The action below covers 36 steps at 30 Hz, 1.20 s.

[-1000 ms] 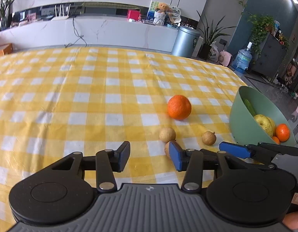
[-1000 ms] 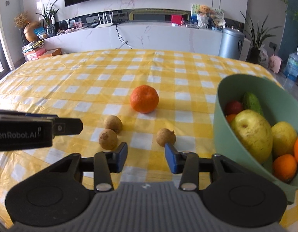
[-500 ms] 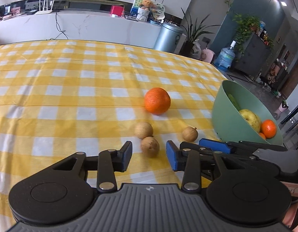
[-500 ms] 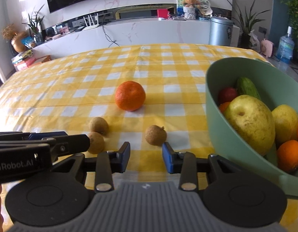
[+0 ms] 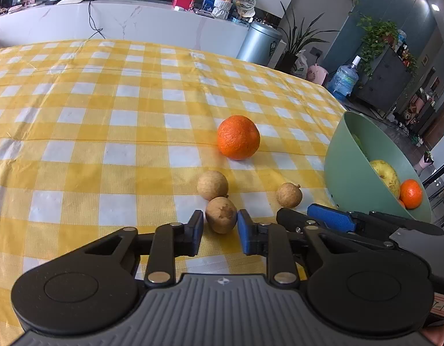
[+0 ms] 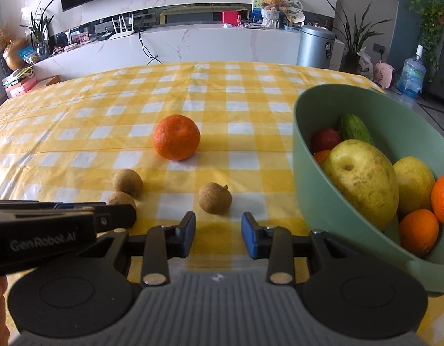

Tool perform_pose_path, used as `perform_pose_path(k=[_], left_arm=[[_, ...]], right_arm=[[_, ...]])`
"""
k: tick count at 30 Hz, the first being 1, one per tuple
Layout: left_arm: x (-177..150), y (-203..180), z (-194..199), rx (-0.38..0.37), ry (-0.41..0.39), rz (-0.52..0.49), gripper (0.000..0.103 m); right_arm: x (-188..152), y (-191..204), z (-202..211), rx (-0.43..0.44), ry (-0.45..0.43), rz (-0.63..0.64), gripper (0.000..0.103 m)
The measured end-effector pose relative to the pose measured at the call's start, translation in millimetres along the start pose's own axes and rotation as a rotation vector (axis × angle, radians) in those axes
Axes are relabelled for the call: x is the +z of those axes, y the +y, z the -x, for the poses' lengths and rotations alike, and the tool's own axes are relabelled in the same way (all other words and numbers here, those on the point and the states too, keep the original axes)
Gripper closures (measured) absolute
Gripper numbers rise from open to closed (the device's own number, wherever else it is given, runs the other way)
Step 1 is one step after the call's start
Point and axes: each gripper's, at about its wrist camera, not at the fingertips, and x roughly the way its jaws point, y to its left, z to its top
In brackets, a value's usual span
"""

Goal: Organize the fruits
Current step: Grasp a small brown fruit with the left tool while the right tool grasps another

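Note:
An orange [image 5: 238, 137] and three small brown longans lie on the yellow checked tablecloth. My left gripper [image 5: 219, 232] is open, its blue pads on either side of the nearest longan [image 5: 221, 214], with small gaps. A second longan [image 5: 212, 185] lies just behind it, a third [image 5: 289, 195] to the right. My right gripper [image 6: 217, 233] is open and empty, just short of that third longan [image 6: 215, 197]. The green bowl [image 6: 317, 201] at the right holds pears, oranges, a cucumber and a red fruit.
The orange [image 6: 176, 137] lies behind the longans. The left gripper's body [image 6: 57, 225] shows at the left in the right wrist view. The tablecloth [image 5: 106, 115] stretches far left and back. A white counter and bin stand beyond the table.
My left gripper has moved forward, so the nearest longan now sits between its pads. My right gripper has crept closer to the third longan. The fruits have not moved.

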Motion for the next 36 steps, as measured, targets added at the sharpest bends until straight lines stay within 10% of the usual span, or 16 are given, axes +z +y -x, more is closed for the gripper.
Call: perform_pose_path(k=[36], left_arm=[[-0.7, 2.4, 5.2, 0.036, -0.021, 0.007, 0.076]], right_arm=[[3.5, 9.6, 0.6, 0.024, -0.065, 0.048, 0.080]])
